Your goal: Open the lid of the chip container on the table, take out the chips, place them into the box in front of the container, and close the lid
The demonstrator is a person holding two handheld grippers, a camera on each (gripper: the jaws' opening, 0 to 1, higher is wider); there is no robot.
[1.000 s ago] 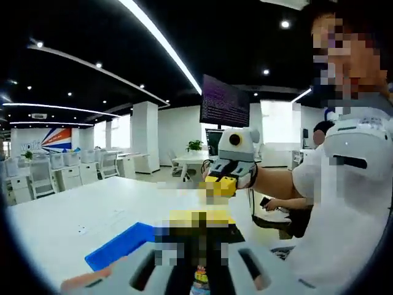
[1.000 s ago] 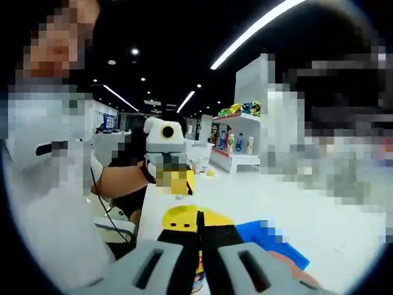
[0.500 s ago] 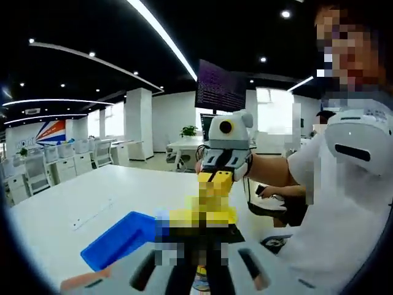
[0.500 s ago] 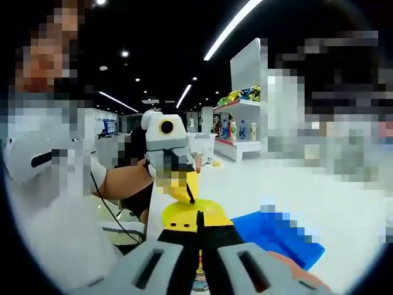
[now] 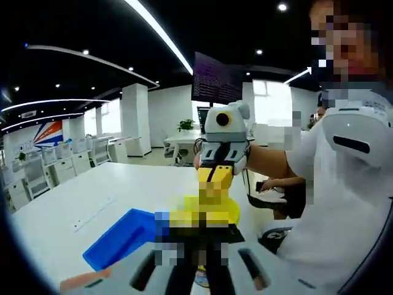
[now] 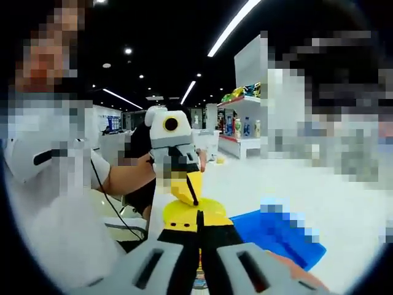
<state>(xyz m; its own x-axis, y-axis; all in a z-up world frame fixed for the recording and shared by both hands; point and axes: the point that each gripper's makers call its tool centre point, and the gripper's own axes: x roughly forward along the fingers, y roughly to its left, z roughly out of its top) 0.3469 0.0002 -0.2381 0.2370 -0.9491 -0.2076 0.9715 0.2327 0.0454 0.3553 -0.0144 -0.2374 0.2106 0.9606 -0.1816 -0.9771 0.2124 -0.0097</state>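
**Getting the lid off the chip can**

I hold one tool in each hand, and they face each other over the white table. The round yellow plastic lid of the chip can sits low in the right gripper view, at 6 o'clock, just past the tips of my right gripper. Its two jaws are pressed together with only a thin dark line between them. My left gripper comes down on the lid from 12 o'clock. Its yellow tips look pressed together too, and they touch the top of the lid. I cannot tell if either tool really has hold of the lid. The can under the lid is hidden.

The flat blue plastic box lies on the table just beside the lid, at 4 o'clock from it.

I think I am at the first step, opening the lid. It looks to be on the can. Next I need one tool to grab the lid's edge and lift it, and the other to keep the can from tipping.
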